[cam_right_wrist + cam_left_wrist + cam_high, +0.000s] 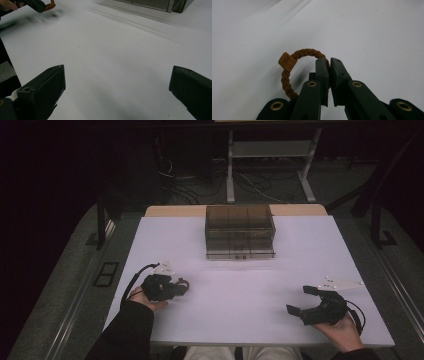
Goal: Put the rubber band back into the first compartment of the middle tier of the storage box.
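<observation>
You're pinching the brown braided hair tie (294,72) in the left gripper (329,61) near the table's (300,250) left edge, right gripper (306,300) gaping wide and empty; keep squeezing firmly while carrying it toward the smoked drawer box (240,231).

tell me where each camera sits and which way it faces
High view: above the person's side, looking forward and down on the white table and smoky drawer box; forearms, both grippers.
Left gripper view: on the left gripper, along shut jaws pinching a brown braided ring.
Right gripper view: on the right gripper, jaws apart, facing the box.
Shared: ring, table.
</observation>
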Demonstrator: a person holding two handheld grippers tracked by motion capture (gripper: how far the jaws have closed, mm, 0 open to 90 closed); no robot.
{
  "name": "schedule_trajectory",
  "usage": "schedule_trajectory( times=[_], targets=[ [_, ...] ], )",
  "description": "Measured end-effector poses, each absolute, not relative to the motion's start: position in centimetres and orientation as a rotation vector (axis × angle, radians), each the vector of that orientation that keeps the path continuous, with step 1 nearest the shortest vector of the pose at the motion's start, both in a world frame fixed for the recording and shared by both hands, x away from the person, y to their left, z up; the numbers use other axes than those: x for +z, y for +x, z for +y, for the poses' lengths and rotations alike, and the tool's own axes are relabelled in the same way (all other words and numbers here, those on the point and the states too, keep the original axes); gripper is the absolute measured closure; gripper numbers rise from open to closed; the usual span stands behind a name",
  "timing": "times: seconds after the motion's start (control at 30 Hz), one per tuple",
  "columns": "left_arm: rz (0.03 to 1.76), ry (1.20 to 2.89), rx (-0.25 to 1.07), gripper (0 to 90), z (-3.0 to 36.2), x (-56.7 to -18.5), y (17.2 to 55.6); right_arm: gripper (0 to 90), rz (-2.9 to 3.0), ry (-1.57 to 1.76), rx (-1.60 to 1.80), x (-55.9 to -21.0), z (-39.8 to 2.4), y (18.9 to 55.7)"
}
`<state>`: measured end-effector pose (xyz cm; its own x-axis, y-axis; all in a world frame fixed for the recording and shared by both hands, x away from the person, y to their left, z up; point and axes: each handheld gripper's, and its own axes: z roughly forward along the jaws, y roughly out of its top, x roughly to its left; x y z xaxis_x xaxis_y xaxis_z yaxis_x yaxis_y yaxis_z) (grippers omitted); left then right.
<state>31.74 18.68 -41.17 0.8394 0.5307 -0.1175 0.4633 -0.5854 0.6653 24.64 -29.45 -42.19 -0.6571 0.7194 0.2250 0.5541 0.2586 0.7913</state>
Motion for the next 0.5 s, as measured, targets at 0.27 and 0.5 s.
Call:
schedule_trajectory(
  times=[0.27, 0.5],
  targets=[
    [0.723, 2.258, 0.121, 84.7, 18.9, -40.1, 32.1, 0.0, 2.342, 1.202, 1.354, -42.2, -29.4, 24.6],
    [0.719, 2.234, 0.133, 84.7, 18.9, -39.3, 32.4, 0.0, 2.343, 1.204, 1.354, -42.2, -29.5, 24.6]
  ],
)
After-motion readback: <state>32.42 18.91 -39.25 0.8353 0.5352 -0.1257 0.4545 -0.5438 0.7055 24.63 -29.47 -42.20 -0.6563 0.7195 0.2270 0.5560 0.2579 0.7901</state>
